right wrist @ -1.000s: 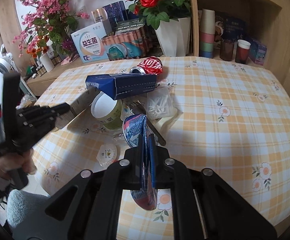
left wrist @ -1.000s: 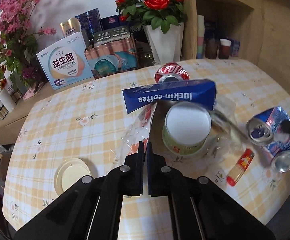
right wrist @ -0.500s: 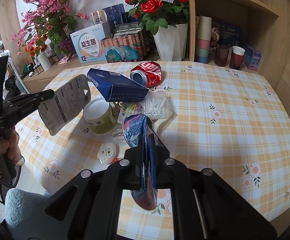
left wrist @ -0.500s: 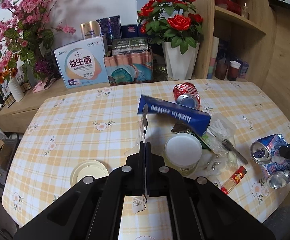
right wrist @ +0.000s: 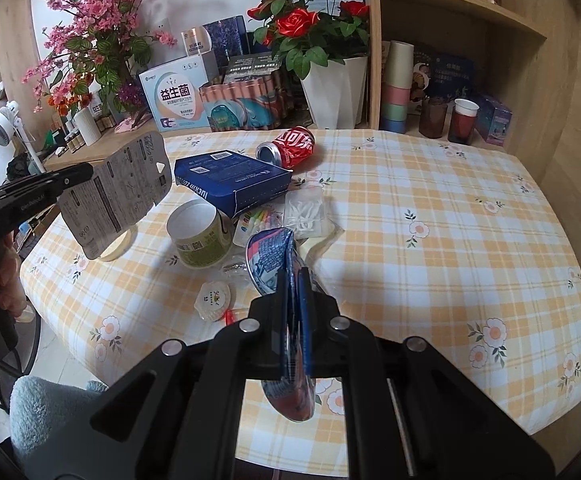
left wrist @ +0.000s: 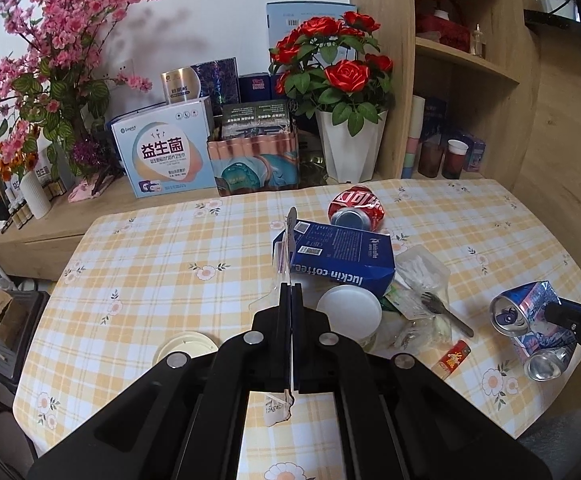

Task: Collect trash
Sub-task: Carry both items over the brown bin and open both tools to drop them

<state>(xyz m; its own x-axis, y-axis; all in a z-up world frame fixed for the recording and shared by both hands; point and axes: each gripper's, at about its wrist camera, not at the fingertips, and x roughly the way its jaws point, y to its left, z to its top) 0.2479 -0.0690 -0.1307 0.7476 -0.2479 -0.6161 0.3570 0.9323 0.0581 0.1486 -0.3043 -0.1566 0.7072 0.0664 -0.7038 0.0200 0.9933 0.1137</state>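
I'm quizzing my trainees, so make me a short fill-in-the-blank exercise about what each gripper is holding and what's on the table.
1. The right gripper is shut on a crushed ____.
2. The left gripper pinches a flat ____ package card.
3. The red can lies on its ____.
4. The blue box reads "luckin ____".

Missing: can; grey; side; coffee

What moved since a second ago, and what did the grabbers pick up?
The left gripper lifted the flat packaging card off the table and raised it higher, still pinched edge-on. The right gripper kept its hold on the crushed blue can. The blue coffee box, red can and white tub stayed put.
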